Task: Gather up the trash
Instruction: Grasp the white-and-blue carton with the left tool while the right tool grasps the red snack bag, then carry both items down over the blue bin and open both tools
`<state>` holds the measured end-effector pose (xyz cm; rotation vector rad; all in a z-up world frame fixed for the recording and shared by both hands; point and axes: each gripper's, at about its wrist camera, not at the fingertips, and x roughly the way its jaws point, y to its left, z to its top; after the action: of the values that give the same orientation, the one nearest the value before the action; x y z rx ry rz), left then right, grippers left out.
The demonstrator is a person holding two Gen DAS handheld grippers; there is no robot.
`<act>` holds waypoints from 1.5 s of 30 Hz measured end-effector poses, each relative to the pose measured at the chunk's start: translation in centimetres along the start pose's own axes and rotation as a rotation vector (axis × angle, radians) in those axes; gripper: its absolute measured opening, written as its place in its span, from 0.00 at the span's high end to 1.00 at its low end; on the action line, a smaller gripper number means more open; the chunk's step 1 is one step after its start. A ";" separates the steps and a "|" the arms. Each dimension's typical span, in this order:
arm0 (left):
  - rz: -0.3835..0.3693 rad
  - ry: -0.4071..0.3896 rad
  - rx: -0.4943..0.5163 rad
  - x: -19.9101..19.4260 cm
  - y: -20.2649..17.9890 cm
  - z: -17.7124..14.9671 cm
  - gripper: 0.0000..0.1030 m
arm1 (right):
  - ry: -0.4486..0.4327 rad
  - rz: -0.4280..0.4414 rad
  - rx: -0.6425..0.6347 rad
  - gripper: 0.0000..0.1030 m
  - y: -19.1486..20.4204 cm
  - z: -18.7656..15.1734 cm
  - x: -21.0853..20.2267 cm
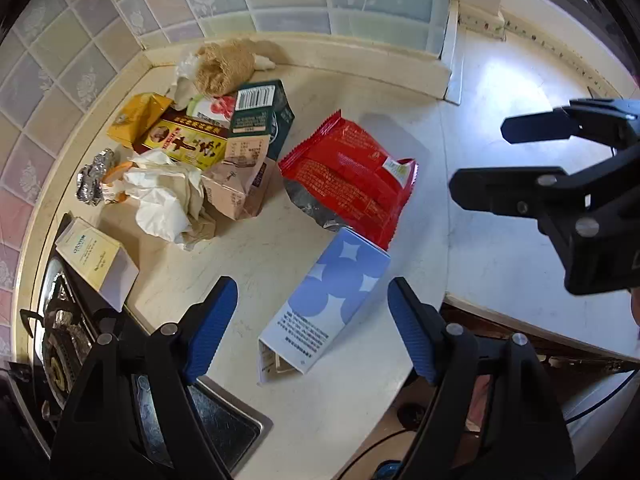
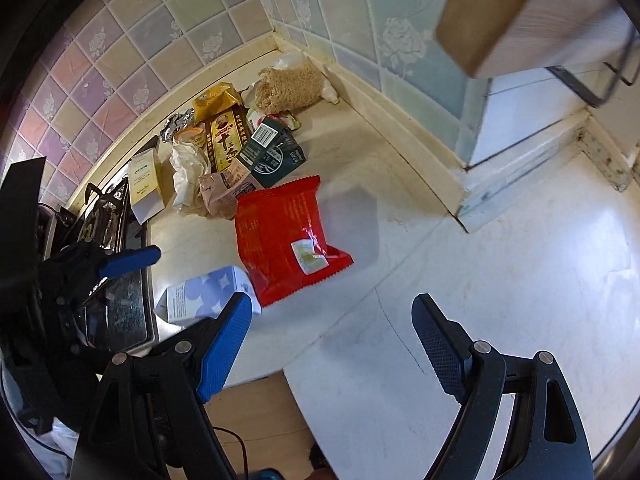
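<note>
I'm looking at a home kitchen. I'm seeing pastel tiles (image 1: 72, 52) with rose prints lining the walls behind a cream counter (image 1: 312, 380), and a gas hob (image 1: 60, 340) with a black pan support sitting at its left end. Food packets and boxes are lying in the corner: a red packet (image 1: 352, 172), a blue carton (image 1: 332, 300), a green box (image 2: 272, 152).

The right gripper (image 2: 332, 336) hangs with jaws wide apart and empty above the countertop (image 2: 500, 280); ahead lies a red packet (image 2: 280, 236), a blue-white carton (image 2: 204, 296) beside its left finger.
</note>
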<state>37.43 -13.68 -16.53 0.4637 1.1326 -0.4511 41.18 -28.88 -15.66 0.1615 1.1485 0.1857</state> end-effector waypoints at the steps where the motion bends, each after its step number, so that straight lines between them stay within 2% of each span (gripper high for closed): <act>1: -0.001 0.009 -0.001 0.5 0.1 0.2 0.27 | 0.003 0.010 -0.006 0.18 0.2 0.3 0.7; 5: -0.019 0.030 -0.044 1.9 0.9 0.5 0.28 | 0.015 0.025 -0.027 0.18 0.9 1.5 2.8; 11: -0.099 0.073 -0.181 3.2 2.9 -0.4 0.54 | 0.033 0.045 -0.068 0.18 1.9 3.4 5.6; 15: -0.132 0.075 -0.303 3.5 4.2 -1.6 0.68 | 0.058 0.041 -0.094 0.18 2.4 4.3 7.5; 16: -0.140 0.072 -0.331 3.5 4.5 -1.8 0.68 | 0.061 0.038 -0.101 0.19 2.6 4.5 7.9; 20: -0.150 0.056 -0.447 3.1 5.7 -3.0 0.69 | 0.095 0.018 -0.140 0.33 3.5 4.7 9.5; 23: -0.151 0.039 -0.503 2.3 5.9 -3.9 0.69 | 0.097 0.000 -0.174 0.39 4.2 4.5 10.0; 24: -0.150 0.032 -0.521 1.8 6.0 -4.2 0.69 | 0.089 -0.015 -0.188 0.44 4.5 4.4 10.0; 26: -0.154 0.010 -0.555 0.8 6.4 -4.9 0.69 | 0.097 -0.009 -0.207 0.63 5.1 3.9 9.9; 27: -0.154 -0.001 -0.569 0.1 6.5 -5.2 0.69 | 0.098 -0.008 -0.205 0.63 5.2 3.7 9.7; 32: -0.151 -0.060 -0.616 -3.8 6.4 -7.0 0.69 | 0.053 0.004 -0.184 0.67 5.6 1.8 6.3; 37: -0.157 -0.132 -0.617 -9.0 4.8 -9.6 0.69 | -0.001 0.029 -0.156 0.67 5.6 -1.2 0.6; 45: -0.219 -0.226 -0.591 -15.2 1.9 -15.6 0.69 | -0.071 0.037 -0.130 0.67 7.2 -9.8 -9.6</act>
<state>21.36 -1.72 -7.64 -0.2243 1.0403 -0.3266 27.95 -23.72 -9.40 0.0740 1.0602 0.2843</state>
